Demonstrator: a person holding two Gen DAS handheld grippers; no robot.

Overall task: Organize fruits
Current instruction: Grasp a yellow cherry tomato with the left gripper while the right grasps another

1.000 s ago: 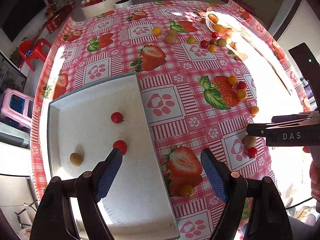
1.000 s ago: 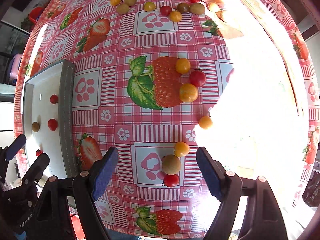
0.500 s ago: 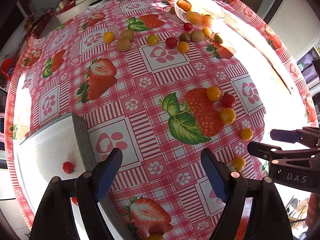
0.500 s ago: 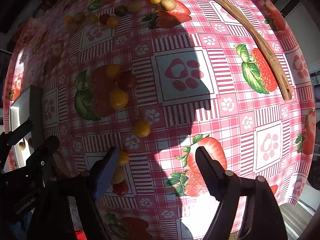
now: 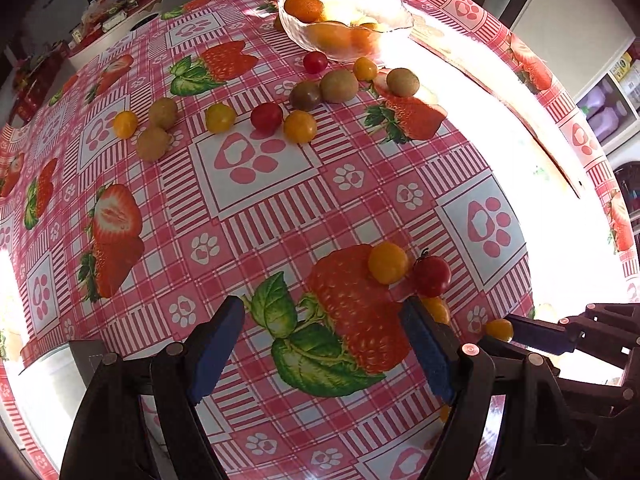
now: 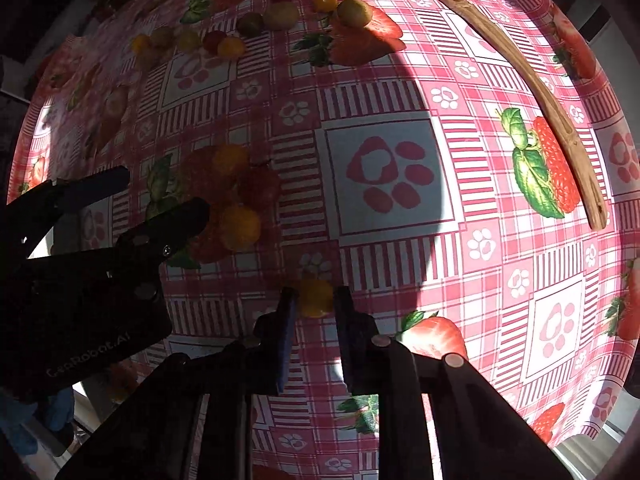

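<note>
Fruits are scattered over the surface (image 5: 280, 216); some are in a glass bowl (image 5: 344, 36) at the far edge. One yellow tomato (image 6: 316, 300) is pinched between the pads of the right hand-held gripper (image 6: 314, 312), low over the cloth. The left hand-held gripper (image 5: 320, 344) is spread and empty above a printed strawberry, just beside a yellow tomato (image 5: 387, 263) and a red tomato (image 5: 432, 276). A tray corner (image 5: 86, 354) is seen at lower left.

Risks judged: the smooth round skin may slip from the pads; over-squeezing may split it; neighbouring fruit may be knocked rolling, since both grippers are crowded near one cluster.
</note>
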